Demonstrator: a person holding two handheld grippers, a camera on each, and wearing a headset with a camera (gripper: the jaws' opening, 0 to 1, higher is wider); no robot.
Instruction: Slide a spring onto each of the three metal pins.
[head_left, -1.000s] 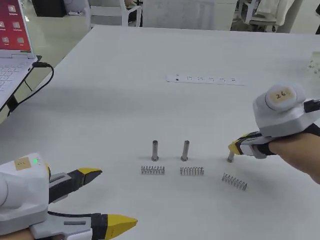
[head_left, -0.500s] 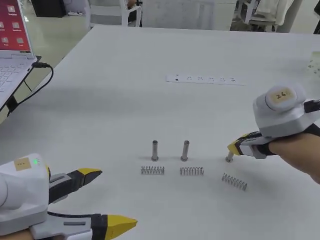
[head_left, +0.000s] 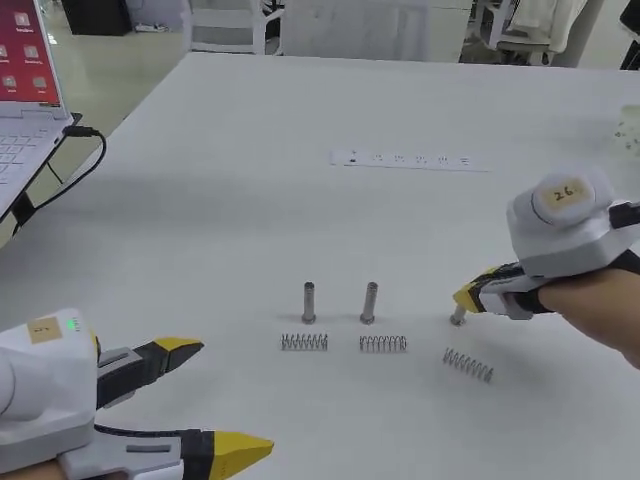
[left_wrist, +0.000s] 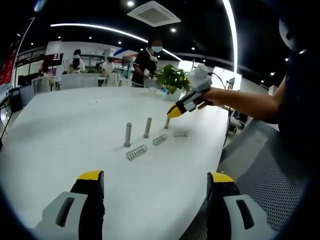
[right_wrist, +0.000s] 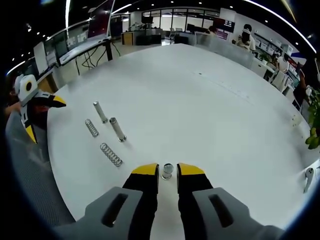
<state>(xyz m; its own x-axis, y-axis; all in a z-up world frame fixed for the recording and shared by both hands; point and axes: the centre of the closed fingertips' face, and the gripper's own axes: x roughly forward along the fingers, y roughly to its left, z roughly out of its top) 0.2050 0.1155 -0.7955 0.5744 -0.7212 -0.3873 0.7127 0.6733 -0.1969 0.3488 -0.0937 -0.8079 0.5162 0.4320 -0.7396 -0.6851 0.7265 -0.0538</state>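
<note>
Jaws of right gripper (right_wrist: 168, 169) snug on short silvery pin (right_wrist: 167, 173); left gripper (left_wrist: 155, 176) agape, empty.

Item 1, left gripper (head_left: 230, 395): pale grey housing and two black jaws with yellow tips (head_left: 245, 443). On top of the housing I log a tan sticker (head_left: 43, 327) and a green light (head_left: 72, 322). A black cable (head_left: 130, 430) runs beside the lower jaw, and each grey jaw arm has a slot (left_wrist: 64, 216) behind its tip.

Item 2, right gripper (head_left: 462, 297): same grey, black and yellow build. The round cap (head_left: 562, 192) on top carries a tan sticker handwritten "26", and a black lead (head_left: 625, 210) leaves the rear.

Item 3: I note a dark sleeve (left_wrist: 295, 95).
</note>
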